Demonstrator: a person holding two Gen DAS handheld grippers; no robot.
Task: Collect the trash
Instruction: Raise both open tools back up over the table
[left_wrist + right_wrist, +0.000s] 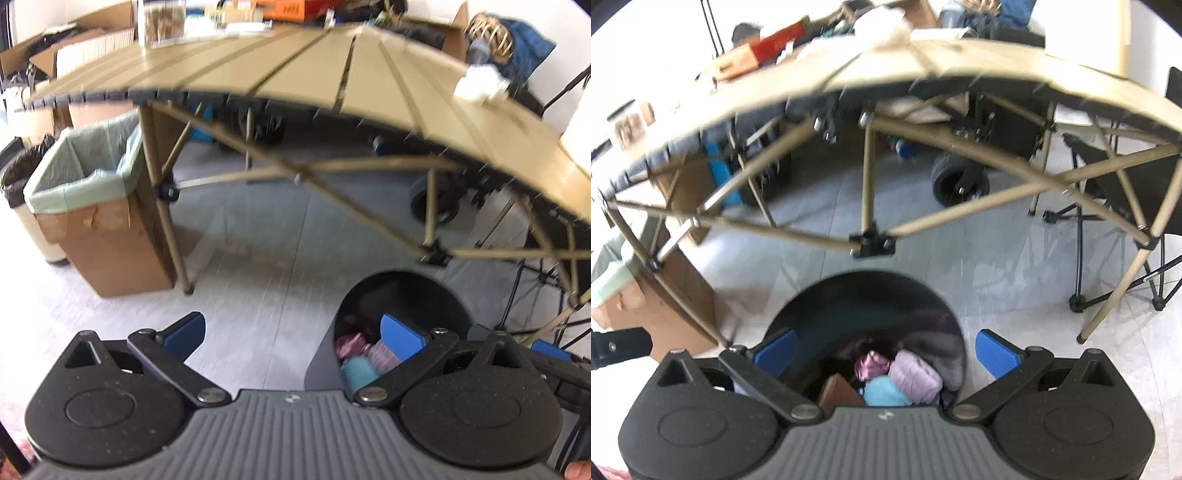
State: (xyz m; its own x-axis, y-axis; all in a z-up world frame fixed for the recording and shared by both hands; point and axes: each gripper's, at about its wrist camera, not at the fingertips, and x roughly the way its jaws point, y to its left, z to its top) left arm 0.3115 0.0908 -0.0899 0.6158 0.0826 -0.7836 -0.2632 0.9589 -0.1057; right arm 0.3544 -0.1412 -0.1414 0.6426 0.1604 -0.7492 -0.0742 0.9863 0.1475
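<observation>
A round dark bin point(864, 302) stands on the floor in front of the folding table, directly under my right gripper point(884, 350), which hangs open and empty over its mouth. Inside lie crumpled pink, lilac and light-blue wrappers point(905, 376) and a brown piece point(836, 395). In the left wrist view the same bin point(402, 295) sits at the lower right, with wrappers point(360, 354) showing. My left gripper point(293, 332) is open and empty, its right fingertip over the bin's rim, the left one over bare floor. A crumpled white tissue point(480, 86) lies near the table's right edge.
The tan slatted folding table point(295, 70) spans the view, with boxes and clutter at its far side. A cardboard box lined with a green bag point(88, 177) stands at its left leg. A wheeled cart point(960, 181) and a folding chair point(1115, 192) sit beyond.
</observation>
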